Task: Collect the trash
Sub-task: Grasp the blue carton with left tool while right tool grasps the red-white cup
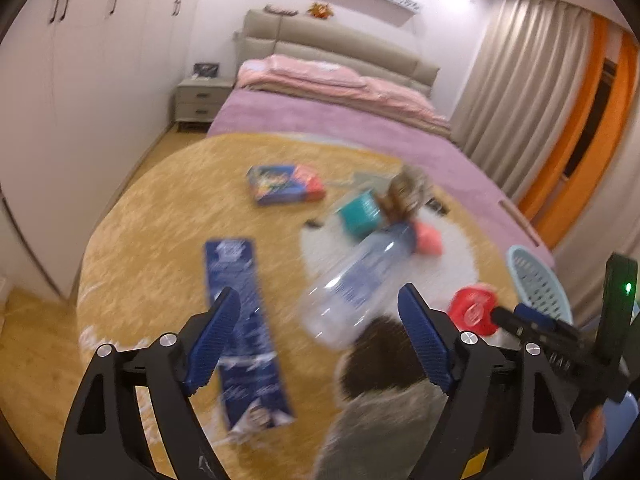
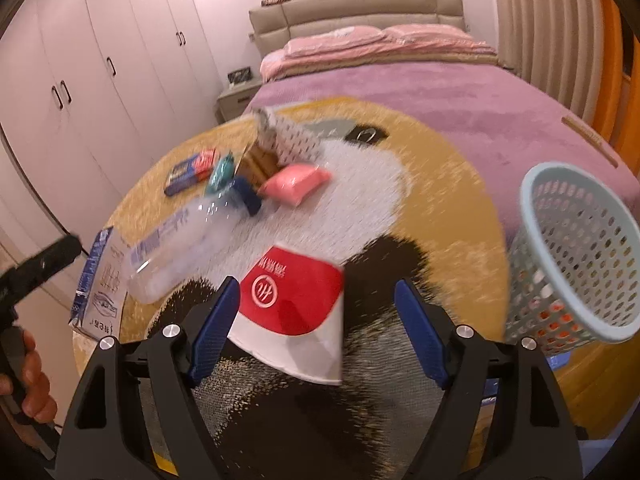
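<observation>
Trash lies on a round yellow rug with an animal face. My left gripper is open, just short of a clear plastic bottle with a blue cap; a long blue carton lies by its left finger. My right gripper is open around a flattened red and white paper cup, not touching it. Farther off lie a blue and red box, a teal packet, a pink packet and a brown paper bag.
A light blue mesh basket stands on the rug at the right. A bed with a purple cover lies beyond. White wardrobes line the left wall, with a nightstand and curtains.
</observation>
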`<state>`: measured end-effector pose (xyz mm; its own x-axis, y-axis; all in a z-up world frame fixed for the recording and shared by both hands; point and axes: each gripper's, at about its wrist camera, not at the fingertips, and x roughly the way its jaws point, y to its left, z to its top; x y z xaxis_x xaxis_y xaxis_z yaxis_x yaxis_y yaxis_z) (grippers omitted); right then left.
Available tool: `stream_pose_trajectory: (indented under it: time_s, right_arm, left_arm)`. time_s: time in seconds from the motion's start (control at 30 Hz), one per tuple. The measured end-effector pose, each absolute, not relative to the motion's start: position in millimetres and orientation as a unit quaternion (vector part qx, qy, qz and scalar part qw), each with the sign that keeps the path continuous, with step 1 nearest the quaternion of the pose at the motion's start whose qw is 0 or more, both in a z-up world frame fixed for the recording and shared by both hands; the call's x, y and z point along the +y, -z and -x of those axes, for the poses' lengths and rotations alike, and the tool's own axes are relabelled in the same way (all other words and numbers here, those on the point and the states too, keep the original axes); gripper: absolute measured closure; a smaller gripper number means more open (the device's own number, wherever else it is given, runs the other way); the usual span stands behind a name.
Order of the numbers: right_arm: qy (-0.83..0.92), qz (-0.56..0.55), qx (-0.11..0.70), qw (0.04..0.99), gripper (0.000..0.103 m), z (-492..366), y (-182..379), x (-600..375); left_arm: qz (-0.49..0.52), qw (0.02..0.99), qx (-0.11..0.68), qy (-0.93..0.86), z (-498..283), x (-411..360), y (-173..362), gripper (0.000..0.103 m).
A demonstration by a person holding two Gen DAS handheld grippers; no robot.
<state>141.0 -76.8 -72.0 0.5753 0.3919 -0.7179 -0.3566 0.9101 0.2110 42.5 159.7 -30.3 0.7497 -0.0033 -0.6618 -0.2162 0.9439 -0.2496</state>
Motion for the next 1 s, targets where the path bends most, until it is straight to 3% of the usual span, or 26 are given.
stream_pose_trajectory:
  time_s: [0.53, 0.7, 0.83, 1.0]
  right_arm:
    - [-0.217, -0.019, 0.445, 0.869, 0.028, -156.5, 97.7, -51.2]
    - [-0.224, -0.008, 0.437, 0.871, 0.042, -151.8, 96.0, -39.4]
    - [-0.232, -0.007, 0.421, 0.877, 0.060, -144.4, 86.9, -38.5]
    - [-0.239, 0.002, 0.407, 0.882, 0.077, -136.1, 76.4, -36.3]
  left_arm:
    - [0.099, 0.912, 0.378, -0.127, -32.7, 173.6, 55.8, 0.024]
    - [0.129, 0.908, 0.382, -0.114, -30.3, 187.2, 62.4, 0.027]
    - [0.136, 0.904, 0.390, -0.108, -33.5, 188.7, 68.4, 0.039]
    - [0.149, 0.904, 0.391, -0.086, -33.9, 186.9, 71.3, 0.066]
